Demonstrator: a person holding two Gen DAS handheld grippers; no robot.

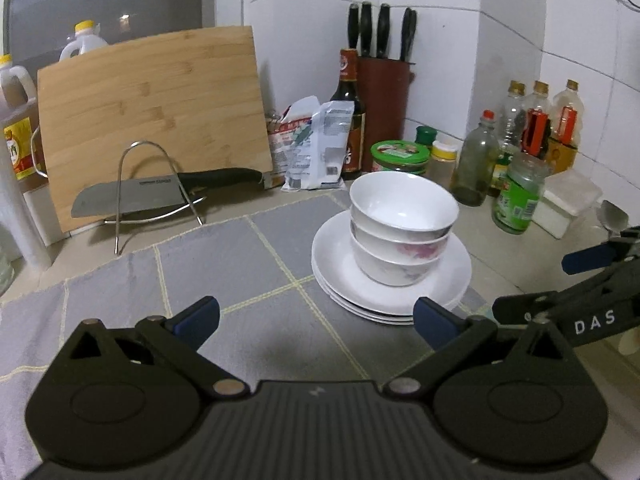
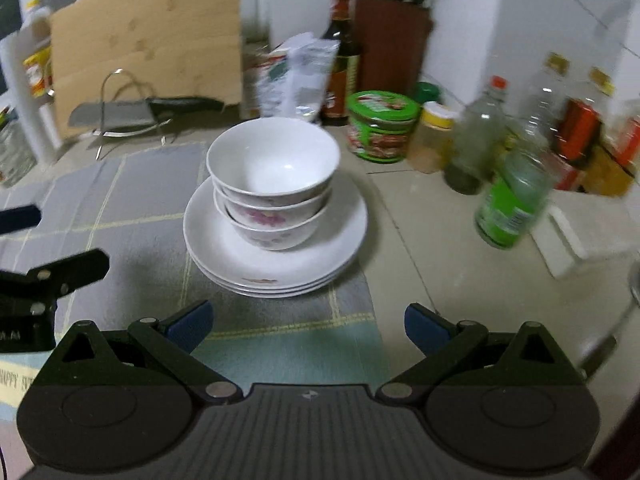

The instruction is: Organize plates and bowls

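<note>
Three white bowls [image 1: 402,224] are nested in a stack on top of a stack of three white plates [image 1: 332,256], which sits on a grey checked cloth [image 1: 224,264]. The lower bowls have a pink flower pattern. The same bowls [image 2: 274,176] and plates [image 2: 344,224] show in the right wrist view. My left gripper [image 1: 316,318] is open and empty, just short of the plates and to their left. My right gripper [image 2: 306,324] is open and empty, just in front of the plates. The right gripper also shows at the right edge of the left wrist view [image 1: 560,280].
A bamboo cutting board [image 1: 156,120] leans at the back with a cleaver [image 1: 160,194] on a wire rack. A knife block [image 1: 384,96], soy sauce bottle [image 1: 348,116], packets, a green-lidded tub [image 1: 400,156] and several jars and bottles [image 1: 516,196] crowd the back right corner.
</note>
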